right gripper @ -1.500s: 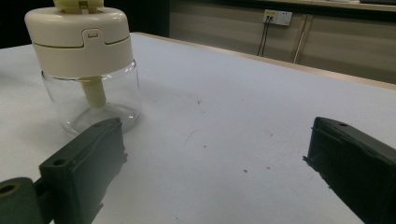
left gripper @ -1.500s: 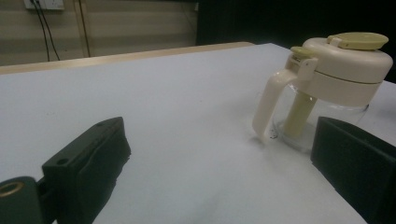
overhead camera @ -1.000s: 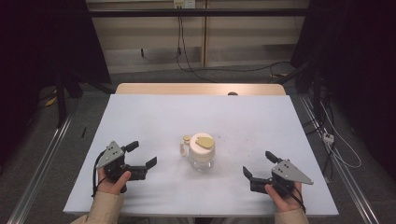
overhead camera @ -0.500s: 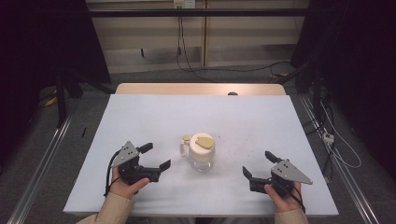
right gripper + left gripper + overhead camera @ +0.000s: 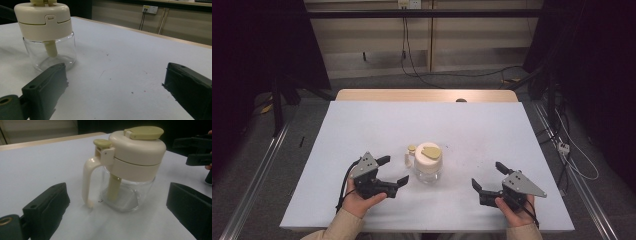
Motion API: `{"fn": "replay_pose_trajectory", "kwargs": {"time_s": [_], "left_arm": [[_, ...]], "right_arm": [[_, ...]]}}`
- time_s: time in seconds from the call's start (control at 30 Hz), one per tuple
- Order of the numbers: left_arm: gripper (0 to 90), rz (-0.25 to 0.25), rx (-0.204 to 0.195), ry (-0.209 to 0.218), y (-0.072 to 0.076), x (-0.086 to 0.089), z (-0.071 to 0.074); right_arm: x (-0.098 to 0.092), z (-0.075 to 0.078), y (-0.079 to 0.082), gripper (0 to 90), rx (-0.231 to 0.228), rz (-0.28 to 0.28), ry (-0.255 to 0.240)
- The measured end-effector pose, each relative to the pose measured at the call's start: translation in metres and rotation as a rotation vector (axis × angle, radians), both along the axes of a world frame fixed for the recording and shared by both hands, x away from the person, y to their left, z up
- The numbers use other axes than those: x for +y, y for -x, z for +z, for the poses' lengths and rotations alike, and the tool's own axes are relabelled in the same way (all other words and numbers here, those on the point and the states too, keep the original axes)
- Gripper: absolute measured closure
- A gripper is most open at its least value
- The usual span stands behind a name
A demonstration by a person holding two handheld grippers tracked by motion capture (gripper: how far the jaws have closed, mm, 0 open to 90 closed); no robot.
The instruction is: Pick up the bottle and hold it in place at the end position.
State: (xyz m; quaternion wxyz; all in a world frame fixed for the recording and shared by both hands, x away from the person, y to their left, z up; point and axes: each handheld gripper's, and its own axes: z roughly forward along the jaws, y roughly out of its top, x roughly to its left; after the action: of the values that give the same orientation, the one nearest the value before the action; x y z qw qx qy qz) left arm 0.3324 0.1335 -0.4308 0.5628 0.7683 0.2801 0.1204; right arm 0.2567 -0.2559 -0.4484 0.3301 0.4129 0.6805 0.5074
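Glass jar (image 5: 428,170) with cream lid (image 5: 428,154) and side handle (image 5: 408,160) stands upright mid-counter (image 5: 362,125), nothing touching it; left tool (image 5: 389,175) has slid in from the left edge over the last second, now just beside the jar on its handle side; right tool (image 5: 490,177) hasn't moved, rests near the front right, well apart from the jar; judgement: left is lining up a grab, probably handle or body, task barely begun, jar not yet held.

Left gripper view: jar (image 5: 127,182) sits between the two black jaws and a bit ahead, handle (image 5: 88,182) facing the left jaw, green flip tab (image 5: 102,143) and green cap (image 5: 143,132) on the lid; jaws spread wide, empty.

Right gripper view: jar (image 5: 48,37) off to the upper left, beyond the left jaw; jaws wide, nothing between them but bare counter (image 5: 125,62).

Pose: left hand (image 5: 362,197) low near the front edge, tool pointing right toward the jar, forearm coming in from the bottom; right hand (image 5: 514,207) low, tool angled up-left toward the jar; both level with the surface.
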Motion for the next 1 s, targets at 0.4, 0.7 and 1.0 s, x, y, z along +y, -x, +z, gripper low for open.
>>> {"fn": "replay_pose_trajectory", "kwargs": {"time_s": [0.4, 0.7, 1.0], "left_arm": [[4.3, -0.021, 0.017, -0.009, 0.001, -0.017, -0.003], [4.3, -0.021, 0.015, -0.031, 0.002, -0.03, -0.004], [4.3, -0.027, 0.025, -0.041, 0.002, -0.04, -0.006]], "right_arm": [[0.0, 0.0, 0.0, 3.7, 0.001, 0.001, 0.001], [0.0, 0.0, 0.0, 3.8, -0.001, 0.007, 0.005], [0.001, 0.0, 0.0, 3.9, 0.002, 0.008, 0.004]]}}
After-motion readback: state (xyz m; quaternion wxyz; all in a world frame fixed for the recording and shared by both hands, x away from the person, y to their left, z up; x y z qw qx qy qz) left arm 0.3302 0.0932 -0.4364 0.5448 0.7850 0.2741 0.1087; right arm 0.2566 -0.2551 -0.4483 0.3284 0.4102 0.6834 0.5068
